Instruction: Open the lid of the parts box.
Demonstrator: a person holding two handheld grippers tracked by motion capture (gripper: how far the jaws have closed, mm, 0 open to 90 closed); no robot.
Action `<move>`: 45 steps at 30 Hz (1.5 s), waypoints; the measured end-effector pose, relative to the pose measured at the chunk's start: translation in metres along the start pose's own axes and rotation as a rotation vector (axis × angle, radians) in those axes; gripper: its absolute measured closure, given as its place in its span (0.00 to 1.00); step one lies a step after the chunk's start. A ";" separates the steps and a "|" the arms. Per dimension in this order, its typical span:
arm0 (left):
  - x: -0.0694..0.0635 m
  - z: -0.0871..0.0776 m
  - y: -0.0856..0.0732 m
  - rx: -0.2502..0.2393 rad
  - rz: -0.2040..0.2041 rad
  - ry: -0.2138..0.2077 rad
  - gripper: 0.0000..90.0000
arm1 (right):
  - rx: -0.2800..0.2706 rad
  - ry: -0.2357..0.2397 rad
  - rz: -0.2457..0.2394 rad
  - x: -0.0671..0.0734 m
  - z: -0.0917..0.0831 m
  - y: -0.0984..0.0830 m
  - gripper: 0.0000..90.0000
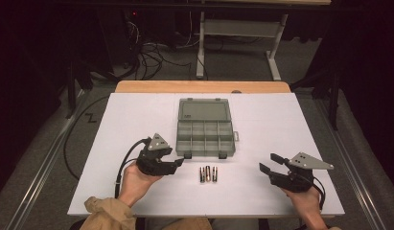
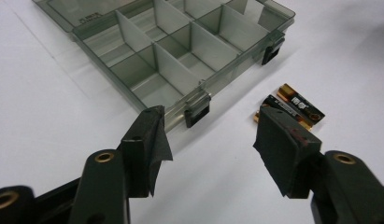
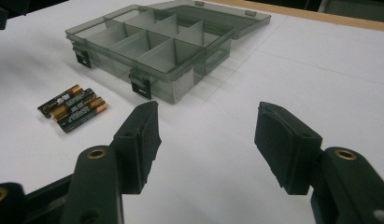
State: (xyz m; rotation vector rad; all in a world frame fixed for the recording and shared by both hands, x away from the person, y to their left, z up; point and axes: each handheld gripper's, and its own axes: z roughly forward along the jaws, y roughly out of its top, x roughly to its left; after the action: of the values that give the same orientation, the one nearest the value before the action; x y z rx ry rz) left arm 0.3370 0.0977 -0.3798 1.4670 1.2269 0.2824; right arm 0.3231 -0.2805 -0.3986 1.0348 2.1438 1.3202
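Lying side by side on the white table (image 1: pixel 137 124), three batteries (image 1: pixel 208 174) wait just near of the open organizer box (image 1: pixel 205 134), whose compartments look empty, so no sorting is done yet. The left gripper (image 1: pixel 178 163) stands wide open and holds nothing, close to the batteries' left; the right gripper (image 1: pixel 270 163) is also wide open and empty, well apart. Battery labels are too small to read.

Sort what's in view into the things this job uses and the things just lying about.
In use: three batteries lying side by side on the table; open compartment box behind them; left gripper, open, nearest the batteries; right gripper, open.

Lying about: cables on the floor; white table frame beyond.
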 end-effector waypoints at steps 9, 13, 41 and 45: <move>-0.007 0.012 -0.004 0.046 -0.010 -0.008 0.47 | 0.000 0.001 0.013 -0.002 -0.001 -0.003 0.46; -0.011 0.018 -0.004 0.077 -0.029 -0.004 0.47 | 0.000 -0.003 0.015 -0.003 -0.002 -0.003 0.47; -0.036 0.057 -0.019 0.245 -0.030 0.040 0.52 | -0.009 -0.017 0.009 -0.005 -0.003 -0.002 0.48; -0.038 0.062 -0.024 0.278 -0.034 0.040 0.52 | -0.005 -0.014 0.009 -0.006 -0.002 -0.002 0.48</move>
State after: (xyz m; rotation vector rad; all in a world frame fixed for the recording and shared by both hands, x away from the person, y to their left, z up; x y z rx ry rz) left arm 0.3548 0.0271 -0.4030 1.6823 1.3628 0.1220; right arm 0.3250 -0.2867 -0.3998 1.0496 2.1268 1.3177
